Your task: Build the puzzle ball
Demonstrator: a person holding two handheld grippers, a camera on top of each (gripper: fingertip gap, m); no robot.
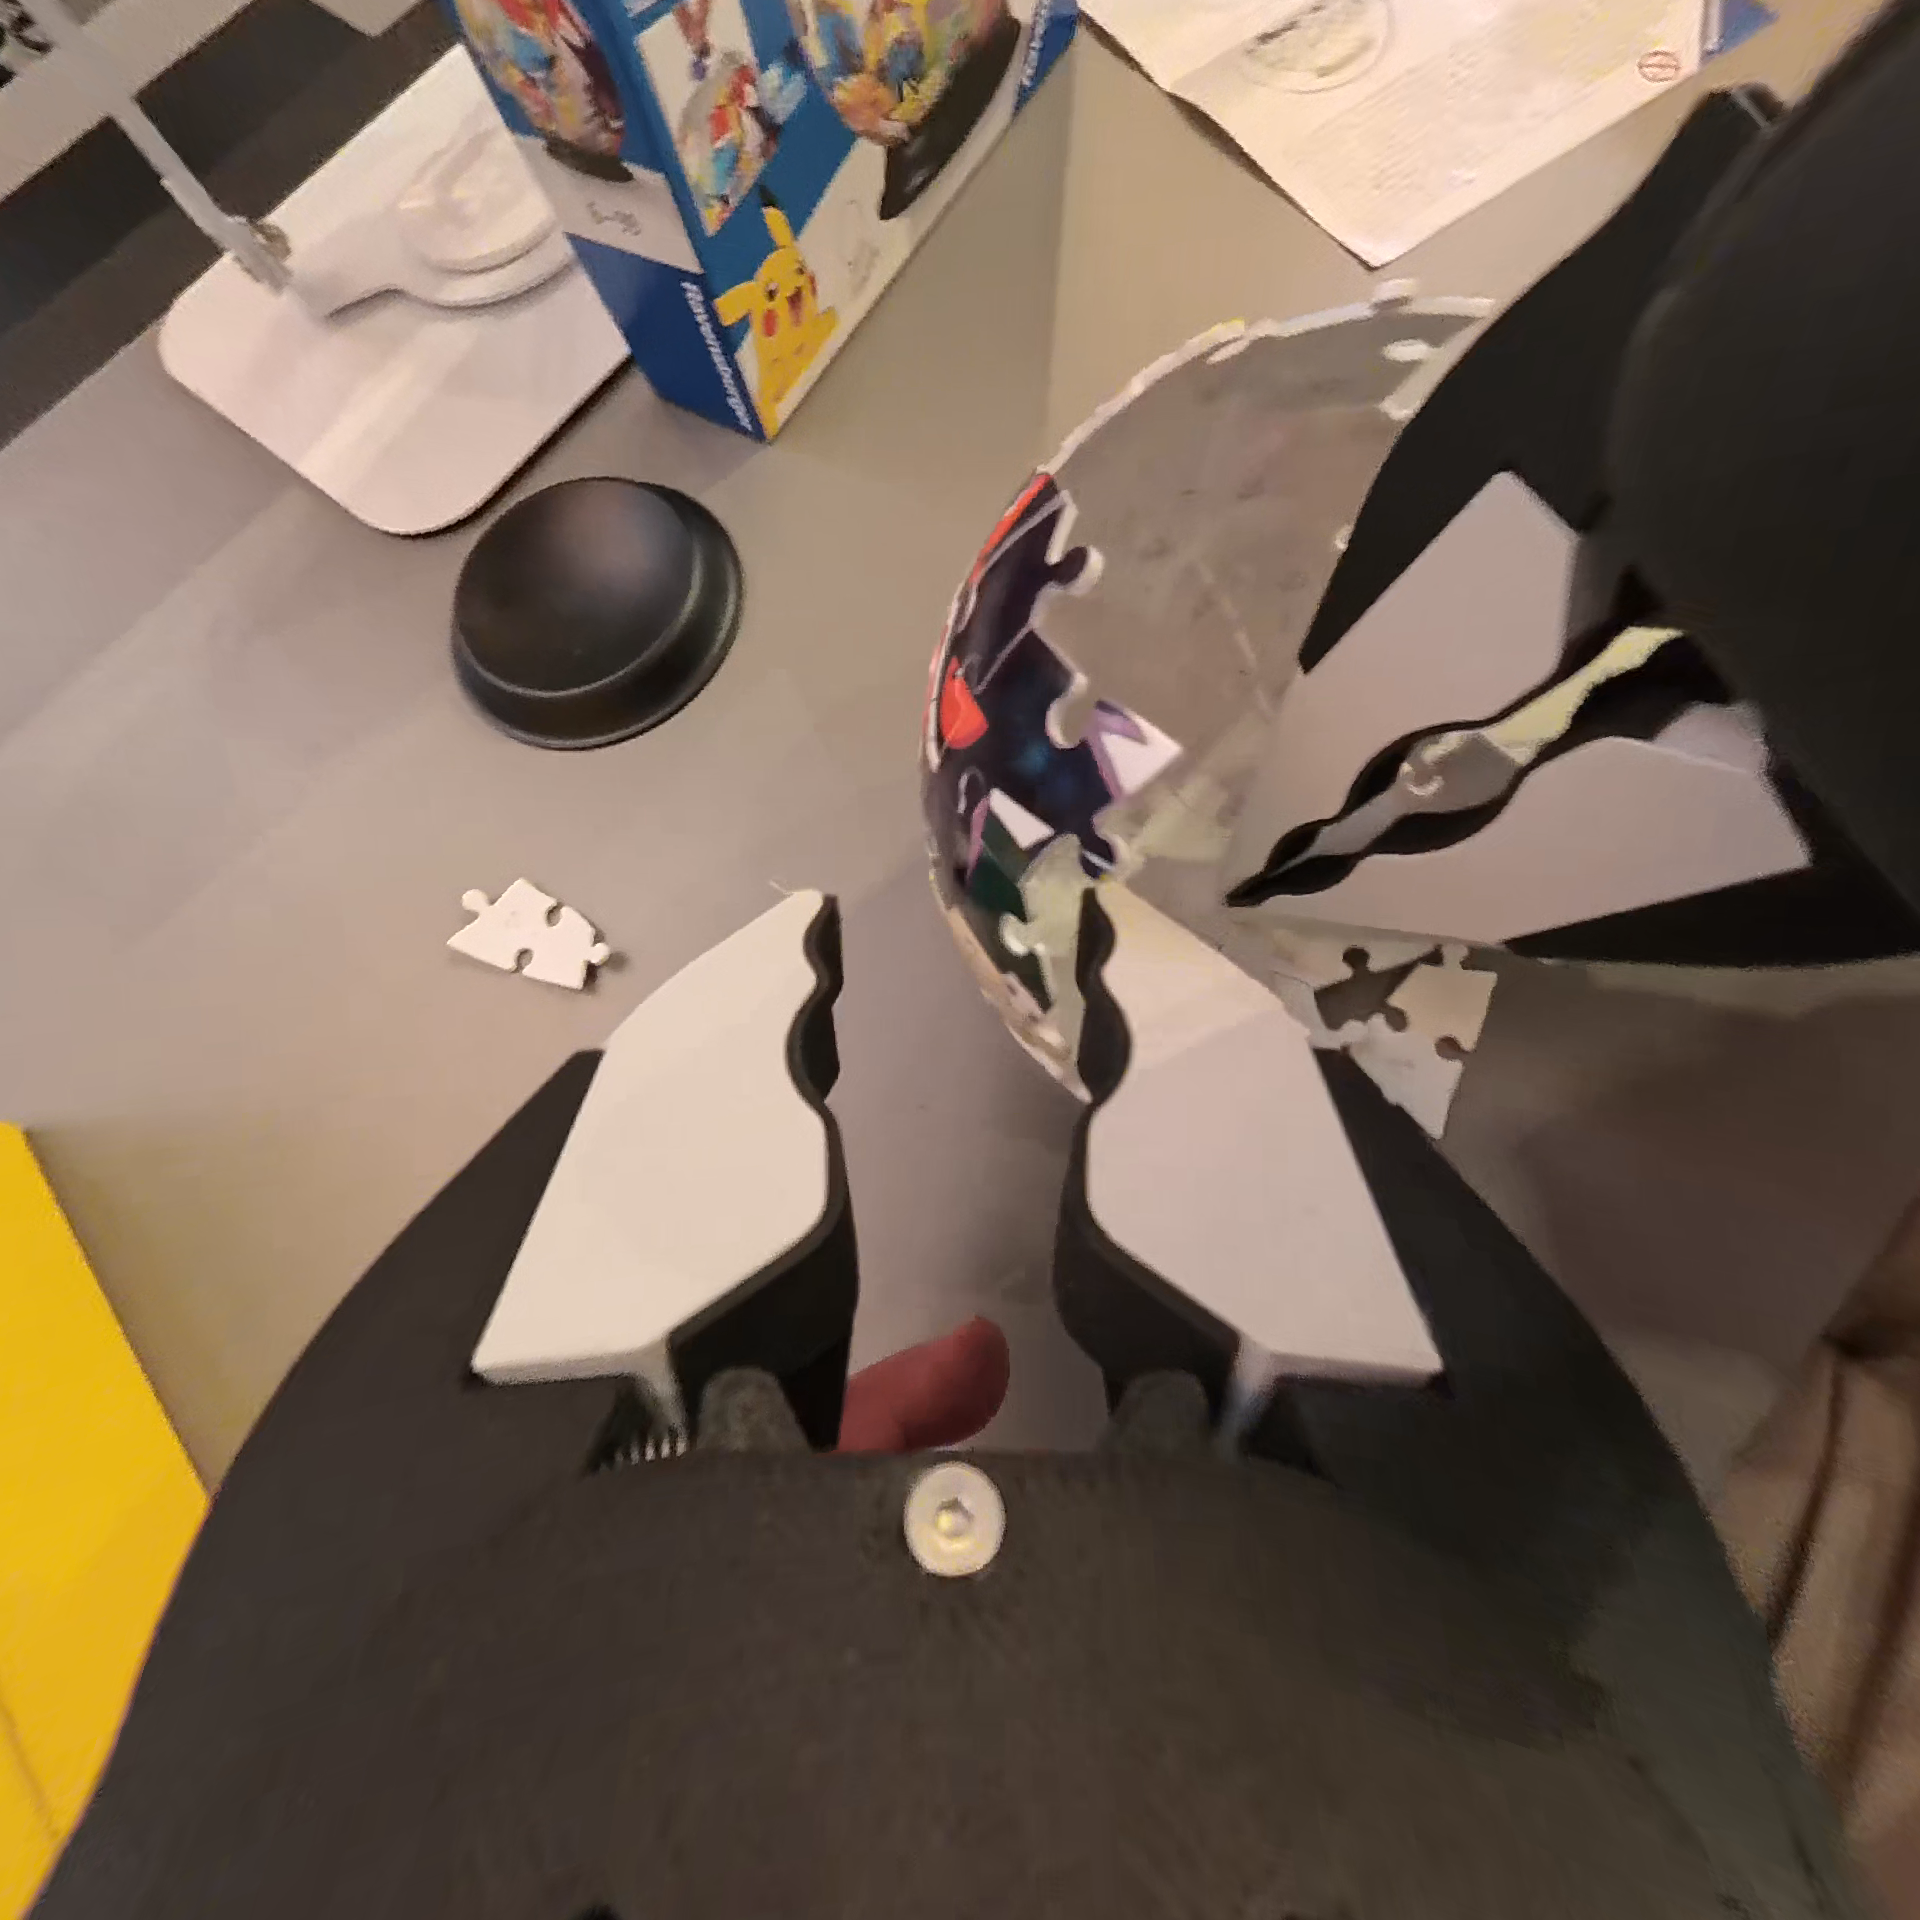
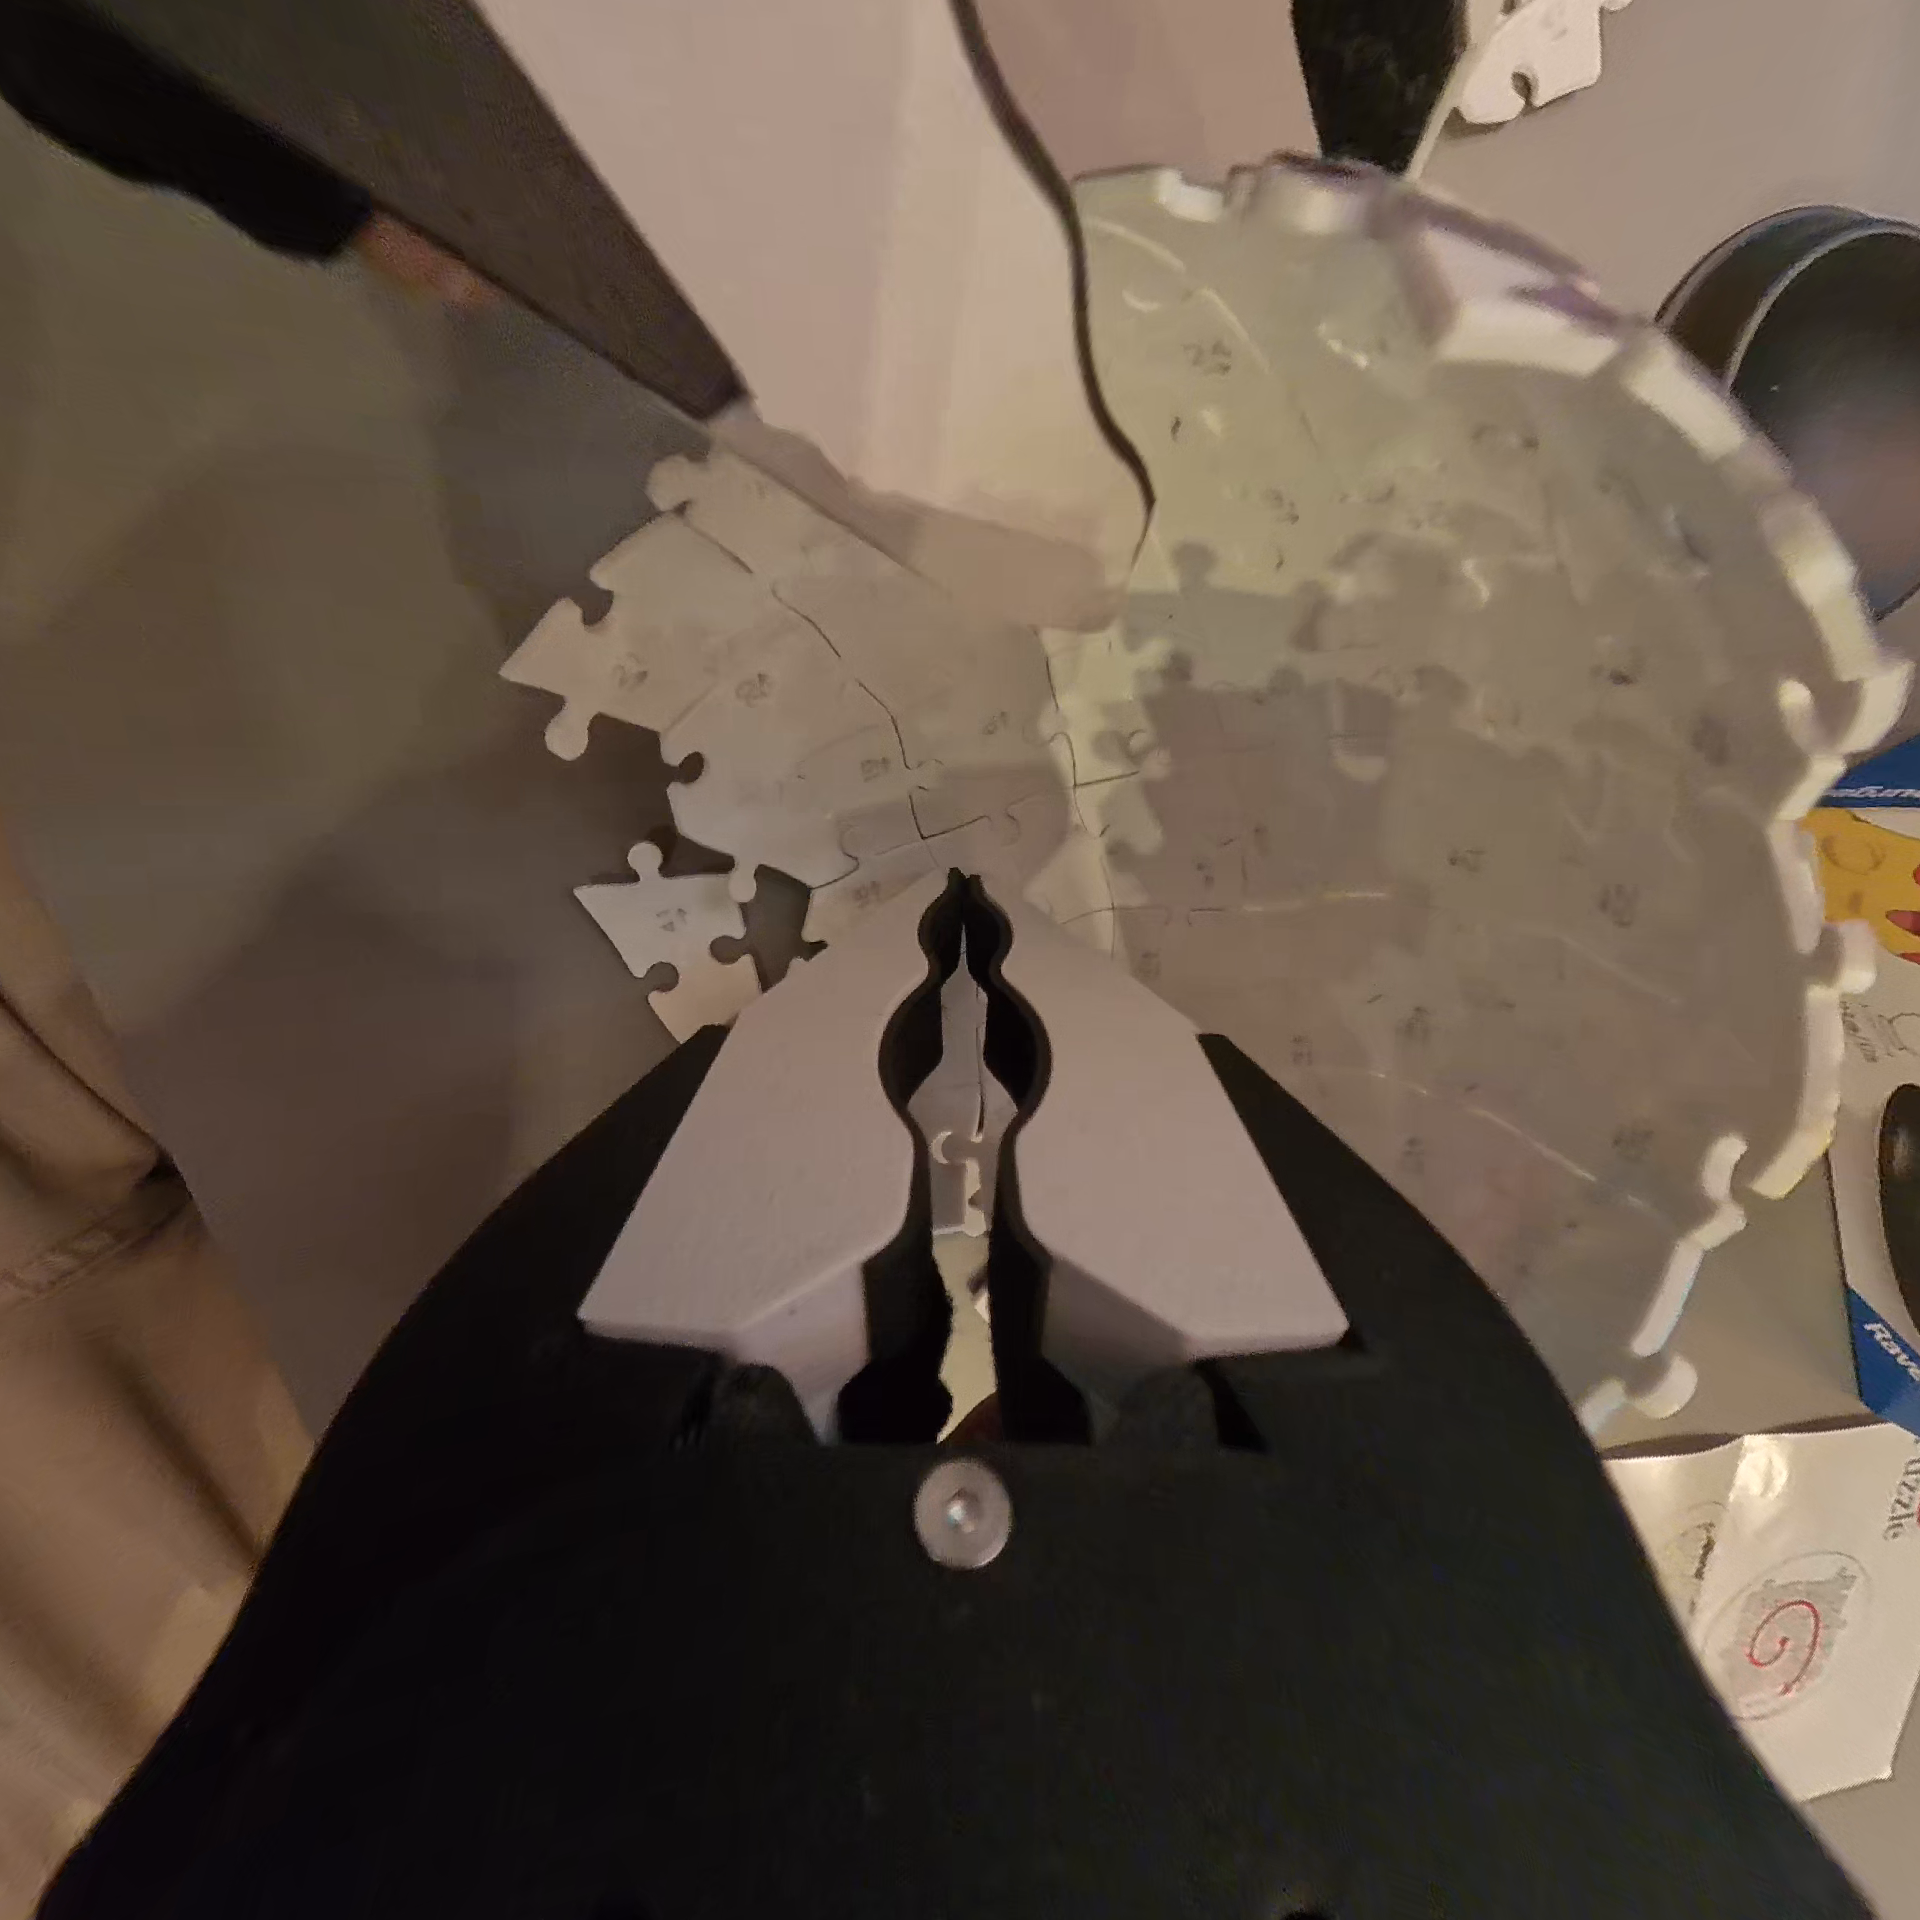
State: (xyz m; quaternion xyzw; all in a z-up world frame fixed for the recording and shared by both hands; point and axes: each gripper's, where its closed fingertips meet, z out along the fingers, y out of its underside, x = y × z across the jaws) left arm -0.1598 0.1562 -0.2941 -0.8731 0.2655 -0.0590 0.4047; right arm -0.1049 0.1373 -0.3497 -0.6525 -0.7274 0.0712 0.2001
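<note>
The right gripper point(image 2: 966, 914) is clamped on the half-built puzzle ball point(image 1: 1174, 623), held above the grey table point(image 1: 312, 831); the left gripper point(image 1: 956, 914) gapes empty beside its rim; a loose puzzle piece point(image 1: 527, 928) lies near the black stand point(image 1: 595, 613).

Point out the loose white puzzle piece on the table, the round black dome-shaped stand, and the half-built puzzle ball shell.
Loose white puzzle piece point(image 1: 528, 925): left wrist view, middle of its blank face.
Round black dome-shaped stand point(image 1: 595, 608): left wrist view, top of the dome.
Half-built puzzle ball shell point(image 1: 1210, 582): left wrist view, grey inner surface.
</note>
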